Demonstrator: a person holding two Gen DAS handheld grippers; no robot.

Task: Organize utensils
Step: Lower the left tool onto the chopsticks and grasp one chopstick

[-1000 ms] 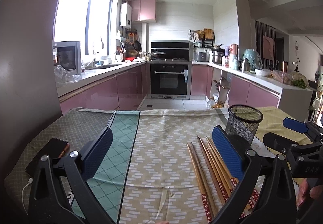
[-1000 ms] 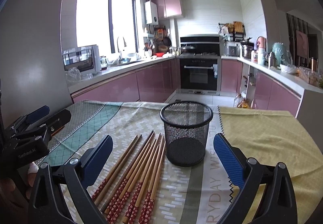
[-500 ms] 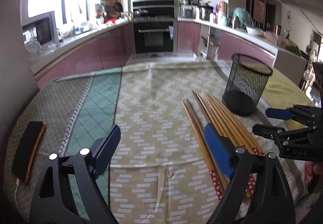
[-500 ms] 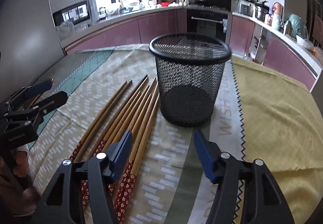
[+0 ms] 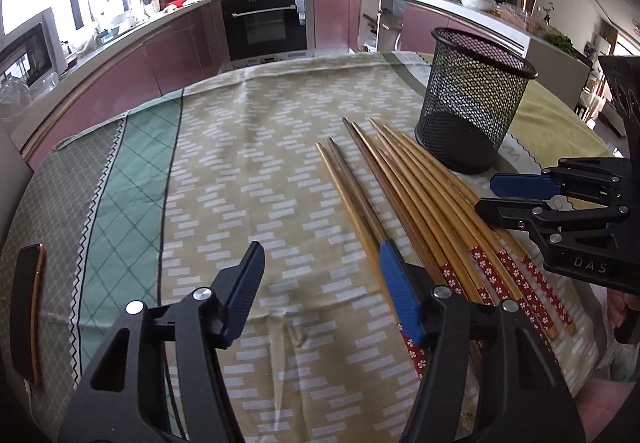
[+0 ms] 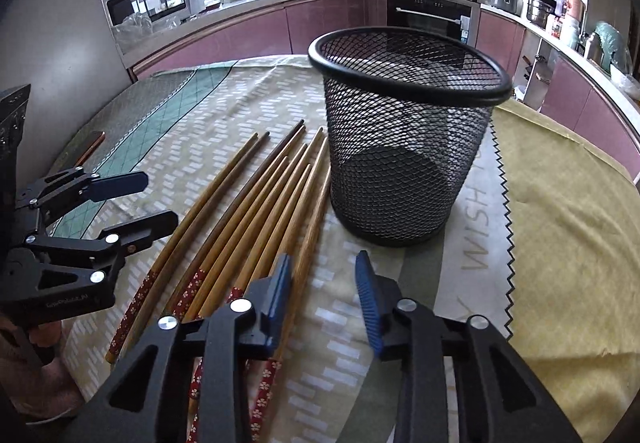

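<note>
On patterned tablecloth (image 5: 248, 163): chopsticks (image 6: 256, 211) fanned flat, tips toward empty mesh cup (image 6: 404, 131) at 1 o'clock, ready for loading. Left gripper (image 5: 320, 275) half-open, right gripper (image 6: 324, 279) narrow; both jaws just closing, nothing held.

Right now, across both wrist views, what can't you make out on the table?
- Chopsticks: patterned ends run under the left gripper in the left wrist view and under the right gripper in the right wrist view, so whether either touches one is unclear.
- Phone: cut off by the left wrist frame edge.
- Mesh cup: printed words on the cloth behind it are partly hidden.
</note>
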